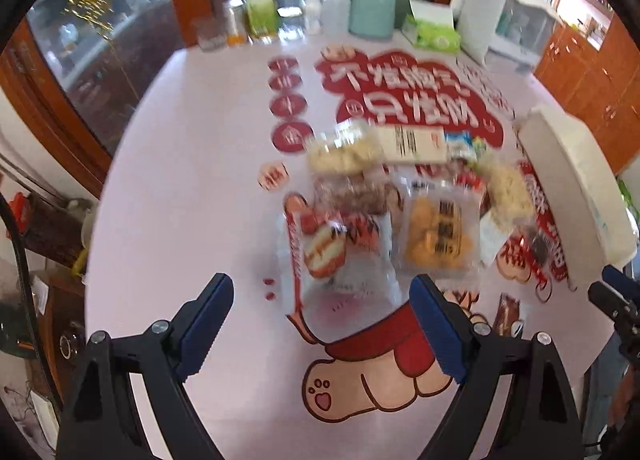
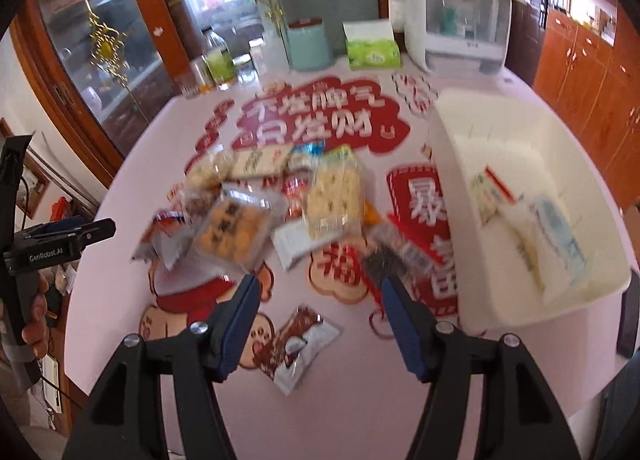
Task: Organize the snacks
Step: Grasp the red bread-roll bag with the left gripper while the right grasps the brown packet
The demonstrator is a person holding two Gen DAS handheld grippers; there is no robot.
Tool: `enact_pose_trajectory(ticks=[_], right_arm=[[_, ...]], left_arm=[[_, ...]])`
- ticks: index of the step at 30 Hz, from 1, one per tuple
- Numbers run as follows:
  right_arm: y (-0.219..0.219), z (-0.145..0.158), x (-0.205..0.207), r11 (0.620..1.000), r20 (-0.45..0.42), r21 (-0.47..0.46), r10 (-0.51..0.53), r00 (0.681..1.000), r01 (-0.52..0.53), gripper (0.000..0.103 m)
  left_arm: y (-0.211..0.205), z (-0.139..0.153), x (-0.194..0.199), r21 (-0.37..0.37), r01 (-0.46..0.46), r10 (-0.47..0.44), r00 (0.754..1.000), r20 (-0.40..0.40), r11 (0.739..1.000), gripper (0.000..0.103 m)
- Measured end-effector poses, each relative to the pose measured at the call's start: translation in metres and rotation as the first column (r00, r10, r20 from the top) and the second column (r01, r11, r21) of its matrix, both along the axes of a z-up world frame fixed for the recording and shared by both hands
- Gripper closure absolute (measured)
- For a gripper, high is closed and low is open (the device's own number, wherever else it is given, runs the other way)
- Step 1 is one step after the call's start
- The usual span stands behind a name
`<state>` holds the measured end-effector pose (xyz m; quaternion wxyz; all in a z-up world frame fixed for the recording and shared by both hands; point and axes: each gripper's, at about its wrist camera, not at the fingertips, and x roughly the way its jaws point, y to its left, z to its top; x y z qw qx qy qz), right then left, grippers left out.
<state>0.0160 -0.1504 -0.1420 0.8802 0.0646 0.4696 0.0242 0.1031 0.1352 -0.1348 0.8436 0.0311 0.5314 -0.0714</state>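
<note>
A pile of snack packets lies mid-table: a red-and-white packet (image 1: 336, 252), a yellow biscuit packet (image 1: 438, 234) (image 2: 236, 234), a pale cracker packet (image 2: 334, 195) and a dark packet (image 2: 390, 256). A brown-and-white packet (image 2: 298, 344) lies apart, near my right gripper. The white bin (image 2: 532, 195) (image 1: 576, 187) stands at the right and holds two packets (image 2: 536, 227). My left gripper (image 1: 324, 300) is open and empty, just short of the red-and-white packet. My right gripper (image 2: 318, 300) is open and empty above the brown-and-white packet. The left gripper (image 2: 80, 232) shows at the left of the right wrist view.
The table (image 1: 192, 179) has a pink cloth with red prints. Along its far edge stand bottles and jars (image 1: 260, 15), a teal canister (image 2: 308, 45), a green tissue box (image 2: 372, 47) and a white covered rack (image 2: 452, 11). Wooden cabinets (image 2: 584, 71) stand at the right.
</note>
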Motion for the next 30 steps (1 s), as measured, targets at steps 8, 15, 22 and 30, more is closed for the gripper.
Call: enact_pose_trajectory(ticks=[8,15,22,30], right_arm=[[0.010,-0.065,0.002,0.997,-0.171,0.064,-0.027,0.985,0.039,0.039],[0.017,-0.104,0.012,0.993,-0.282,0.102,-0.033,0.959,0.064,0.039],[0.040,-0.112,0.014,1.000,-0.287,0.023,-0.011,0.958,0.019,0.038],[0.053,-0.113,0.013,0.997,-0.262,-0.074,-0.006,0.965,-0.014,0.062]], left_arm=[[-0.014,-0.037,0.022,-0.017,0.029,-0.031,0.996,-0.085,0.999,0.014],[-0.014,-0.049,0.049,-0.077,0.003,-0.014,0.990,-0.137,0.997,0.014],[-0.013,-0.075,0.071,-0.090,-0.038,0.020,0.981,-0.195,0.995,0.014],[-0.025,-0.086,0.077,-0.005,0.019,-0.019,0.984,-0.177,1.000,0.013]])
